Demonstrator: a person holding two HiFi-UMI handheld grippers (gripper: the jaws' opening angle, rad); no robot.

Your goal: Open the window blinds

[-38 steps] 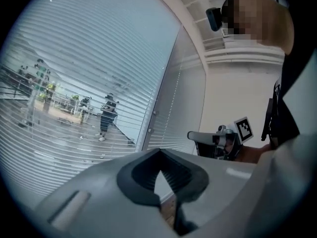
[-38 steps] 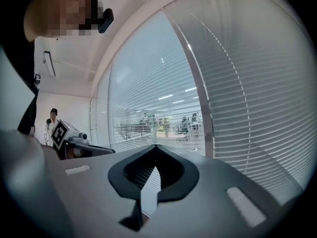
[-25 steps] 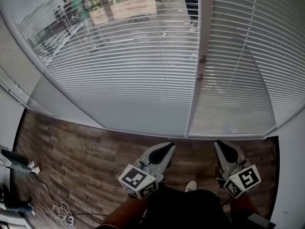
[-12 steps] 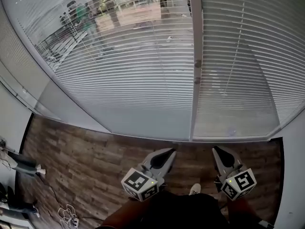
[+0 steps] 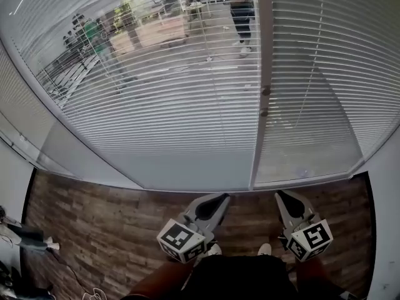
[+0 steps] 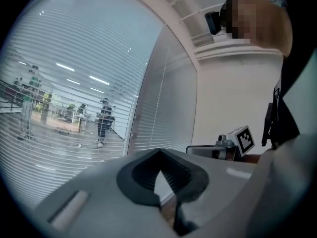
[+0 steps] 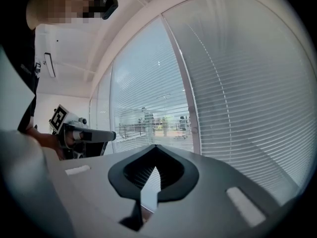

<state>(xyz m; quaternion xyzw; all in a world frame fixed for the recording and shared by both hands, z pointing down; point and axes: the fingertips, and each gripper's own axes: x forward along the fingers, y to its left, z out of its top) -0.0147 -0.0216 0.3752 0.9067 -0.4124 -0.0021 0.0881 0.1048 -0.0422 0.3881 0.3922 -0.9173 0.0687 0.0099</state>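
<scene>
White slatted blinds hang lowered over two glass panels, the left blind (image 5: 169, 99) and the right blind (image 5: 325, 86), split by a pale mullion (image 5: 262, 74). A thin wand (image 5: 310, 86) hangs slantwise in front of the right blind. My left gripper (image 5: 220, 199) and right gripper (image 5: 281, 195) sit low near my body, short of the window's bottom edge, both pointing at it. Both are shut with nothing between the jaws. In the left gripper view the left gripper's (image 6: 159, 151) tips meet in front of the blinds; the right gripper's (image 7: 155, 147) tips do the same in its own view.
Wood-look floor (image 5: 94, 217) runs from my feet (image 5: 265, 249) to the window. A white wall (image 5: 384, 230) closes the right side. Cables and dark items (image 5: 12, 242) lie at the far left. People stand beyond the glass.
Both grippers have kept their shut jaws and shifted only slightly under me. The head view has swung, so the window sits a little lower and more of the scene outside shows.
</scene>
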